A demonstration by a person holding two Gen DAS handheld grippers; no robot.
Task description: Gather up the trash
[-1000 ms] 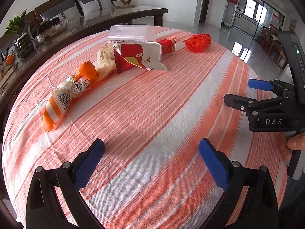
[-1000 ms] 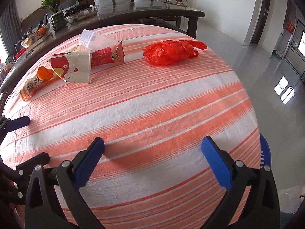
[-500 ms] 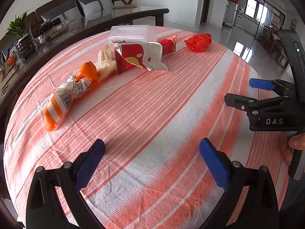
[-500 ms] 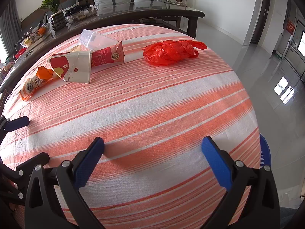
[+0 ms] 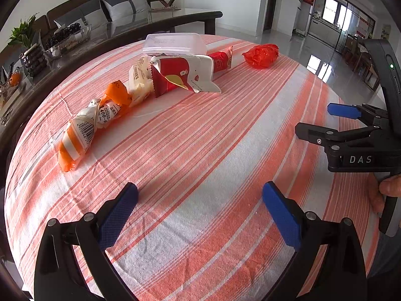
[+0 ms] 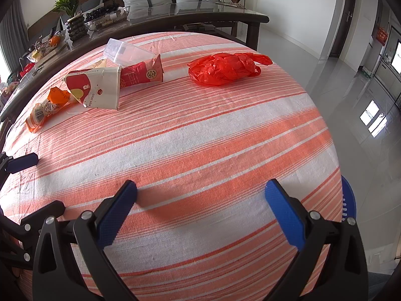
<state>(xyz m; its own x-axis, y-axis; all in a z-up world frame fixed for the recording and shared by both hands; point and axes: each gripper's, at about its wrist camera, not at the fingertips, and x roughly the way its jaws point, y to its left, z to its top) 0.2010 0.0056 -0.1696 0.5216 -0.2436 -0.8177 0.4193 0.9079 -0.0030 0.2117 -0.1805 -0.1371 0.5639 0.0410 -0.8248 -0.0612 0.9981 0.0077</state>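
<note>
The striped tablecloth [image 6: 200, 150] is bare near both tools. The trash lies far across it: a row of wrappers [image 5: 140, 90], long axis running from 10 toward 12 o'clock of the left gripper [image 5: 200, 208], and a red plastic bag [image 6: 225, 71] at 12 o'clock of the right gripper [image 6: 200, 208]. Both sets of jaws are spread wide, empty. I'd judge the right one nearer the bag.

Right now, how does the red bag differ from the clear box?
The red bag is crumpled, soft and opaque; the clear box is rigid and see-through. The bag lies alone on the cloth; the box sits tilted among the wrappers. Both lie on the far part of the cloth, untouched.
</note>
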